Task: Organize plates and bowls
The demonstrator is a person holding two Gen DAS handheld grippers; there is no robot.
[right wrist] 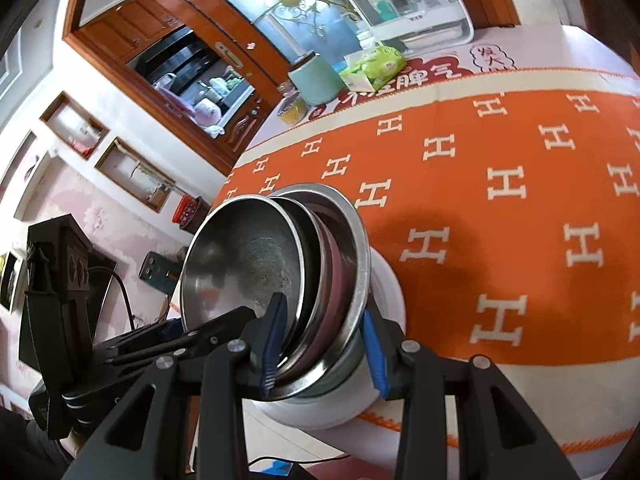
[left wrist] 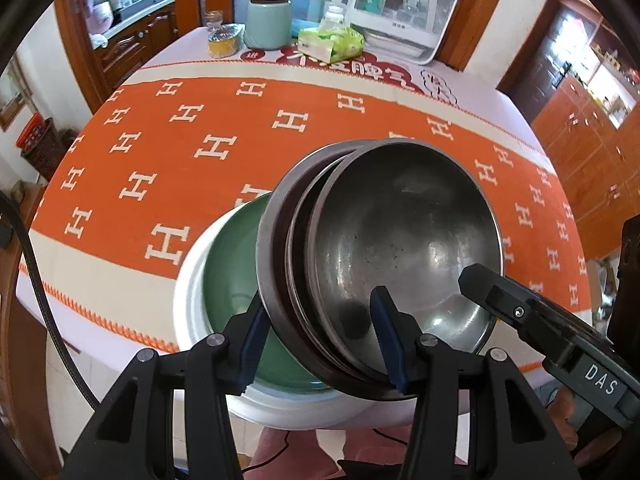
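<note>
A stack of nested steel bowls (left wrist: 392, 236) is tilted above a white plate with a green centre (left wrist: 228, 264) at the table's near edge. My left gripper (left wrist: 320, 340) is shut on the near rims of the stack, one blue pad outside, one inside the top bowl. My right gripper (right wrist: 326, 344) is shut on the same stack (right wrist: 248, 264) from the other side, and shows in the left wrist view as a black finger (left wrist: 504, 300) over the top bowl's rim. The white plate (right wrist: 384, 280) shows beneath the stack in the right wrist view.
An orange cloth with white H marks (left wrist: 280, 120) covers the table. At the far edge stand a green canister (left wrist: 267, 20), a green tissue pack (left wrist: 332, 42), a yellow tin (left wrist: 224, 42) and a white appliance (left wrist: 400, 4). Wooden cabinets (left wrist: 592, 120) stand at the right.
</note>
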